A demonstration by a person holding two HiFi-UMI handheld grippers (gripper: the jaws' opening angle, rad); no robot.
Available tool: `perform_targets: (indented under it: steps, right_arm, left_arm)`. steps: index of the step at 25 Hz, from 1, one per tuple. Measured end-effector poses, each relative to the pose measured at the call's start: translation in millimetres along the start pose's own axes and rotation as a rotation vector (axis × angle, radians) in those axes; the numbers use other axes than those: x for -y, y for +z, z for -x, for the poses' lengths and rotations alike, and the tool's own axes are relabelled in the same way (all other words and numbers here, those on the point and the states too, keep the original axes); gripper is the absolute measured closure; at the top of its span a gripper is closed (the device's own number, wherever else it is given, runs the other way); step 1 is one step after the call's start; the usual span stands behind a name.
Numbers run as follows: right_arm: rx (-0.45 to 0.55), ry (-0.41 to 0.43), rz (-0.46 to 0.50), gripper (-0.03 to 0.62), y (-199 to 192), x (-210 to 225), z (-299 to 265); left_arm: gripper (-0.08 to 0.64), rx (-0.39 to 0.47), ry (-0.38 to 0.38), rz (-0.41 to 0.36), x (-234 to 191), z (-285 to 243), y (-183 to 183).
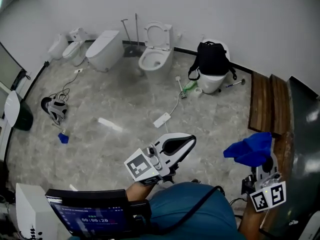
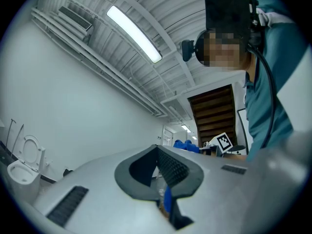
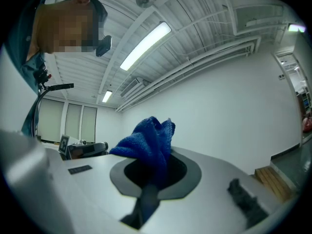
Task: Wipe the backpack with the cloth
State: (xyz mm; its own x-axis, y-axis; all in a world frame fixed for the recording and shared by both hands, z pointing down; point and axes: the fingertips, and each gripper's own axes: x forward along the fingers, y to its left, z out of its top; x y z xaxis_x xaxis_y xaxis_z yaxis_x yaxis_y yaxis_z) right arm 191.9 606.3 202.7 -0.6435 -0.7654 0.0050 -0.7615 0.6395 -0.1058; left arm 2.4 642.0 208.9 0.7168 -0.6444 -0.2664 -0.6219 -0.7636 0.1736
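Note:
In the head view a black backpack (image 1: 212,58) rests on a white toilet (image 1: 212,81) by the far wall. A crumpled blue cloth (image 1: 250,150) is held up at the lower right, with my right gripper (image 1: 261,160) shut on it. In the right gripper view the cloth (image 3: 147,141) bulges out from between the closed jaws of the right gripper (image 3: 155,165). My left gripper (image 1: 188,140) is raised at centre, jaws together and holding nothing. In the left gripper view the left gripper (image 2: 158,151) points at the ceiling, with the cloth (image 2: 185,145) small in the distance. Both grippers are far from the backpack.
Two more toilets (image 1: 156,51) (image 1: 105,49) and another white fixture (image 1: 74,48) line the back wall. A white power strip (image 1: 161,120) with its cable, a black item (image 1: 55,109) and a blue scrap (image 1: 63,138) lie on the floor. Wooden boards (image 1: 270,104) lean at right. A screen (image 1: 92,216) sits near my chest.

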Motion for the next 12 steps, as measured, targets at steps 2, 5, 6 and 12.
perform_targets:
  steps: [2, 5, 6, 12]
  right_arm:
    - [-0.002, 0.004, 0.001, 0.572, -0.3, -2.3, -3.4]
    - [-0.005, 0.009, 0.004, 0.572, -1.5, -6.8, -6.5]
    - [-0.006, 0.010, 0.004, 0.572, -2.0, -8.0, -7.0]
    - [-0.016, 0.010, 0.007, 0.572, -5.9, -18.9, -12.7]
  left_arm:
    - [0.555, 0.003, 0.006, 0.003, -2.7, 2.4, 0.2]
    - [0.555, 0.007, 0.012, 0.006, -5.7, 7.2, 0.8]
    - [0.555, 0.009, 0.013, 0.007, -6.5, 8.5, 1.2]
    - [0.555, 0.017, 0.015, 0.007, -12.9, 19.8, 5.7]
